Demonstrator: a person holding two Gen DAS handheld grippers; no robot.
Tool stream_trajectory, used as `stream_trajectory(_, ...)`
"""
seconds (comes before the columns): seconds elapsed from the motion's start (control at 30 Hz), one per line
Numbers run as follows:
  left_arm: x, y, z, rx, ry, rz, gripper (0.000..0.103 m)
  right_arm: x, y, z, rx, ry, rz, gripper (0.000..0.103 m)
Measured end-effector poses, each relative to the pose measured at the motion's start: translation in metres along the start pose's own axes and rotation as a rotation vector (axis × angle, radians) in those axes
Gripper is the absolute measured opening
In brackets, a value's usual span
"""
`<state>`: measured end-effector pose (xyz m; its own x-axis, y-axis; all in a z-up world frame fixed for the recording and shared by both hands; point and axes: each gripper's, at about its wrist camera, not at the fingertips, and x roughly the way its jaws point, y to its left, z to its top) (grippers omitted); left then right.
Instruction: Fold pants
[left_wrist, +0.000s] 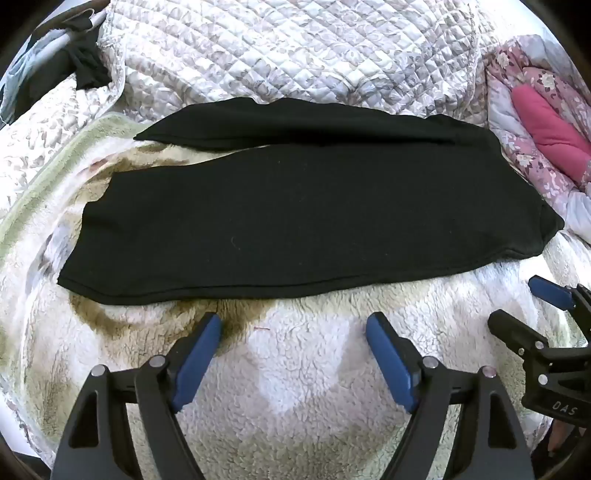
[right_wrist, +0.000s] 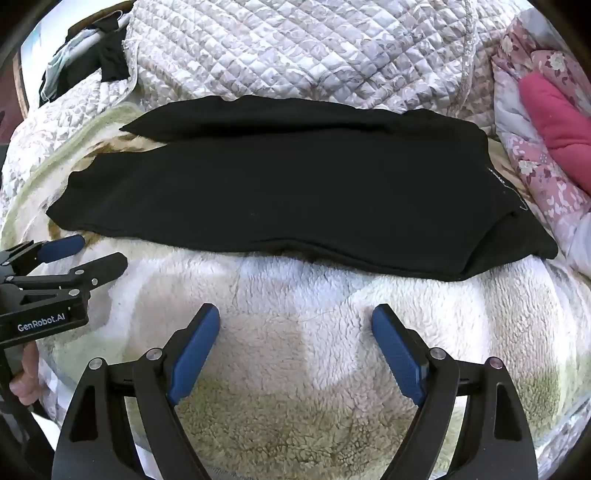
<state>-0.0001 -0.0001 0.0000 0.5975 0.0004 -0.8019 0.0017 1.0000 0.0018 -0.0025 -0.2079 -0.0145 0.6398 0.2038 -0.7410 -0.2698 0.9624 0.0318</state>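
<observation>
Fleece blanket (left_wrist: 295, 387): pants (left_wrist: 295, 206) beyond left gripper (left_wrist: 293, 328)

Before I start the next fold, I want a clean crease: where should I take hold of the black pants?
Grip the pants at the two leg ends on the left, where the cuffs lie slightly apart on the fleece blanket. Come in low from the near-left, sliding a finger under each hem. Both claws are open and empty.

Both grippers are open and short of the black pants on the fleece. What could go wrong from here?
1. The fleece blanket is deep-piled; fingers closing at the pants' near edge may pinch fleece too.
2. The legs lie slightly offset at the left end, so a fold may come out uneven.
3. The left gripper and right gripper sit close together and may collide.
</observation>
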Motion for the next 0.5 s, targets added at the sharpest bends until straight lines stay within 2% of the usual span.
stream_trajectory(0.2,0.0000,0.0000,0.0003,0.003,0.002,0.000,0.084,0.0014,-0.0073,-0.0018,-0.006,-0.005,-0.003,0.085)
stream_trajectory(0.5,0.0021,-0.0034,-0.0014,0.008,0.001,0.004,0.086,0.0020,0.0016,-0.0004,-0.027,-0.003,-0.029,0.085)
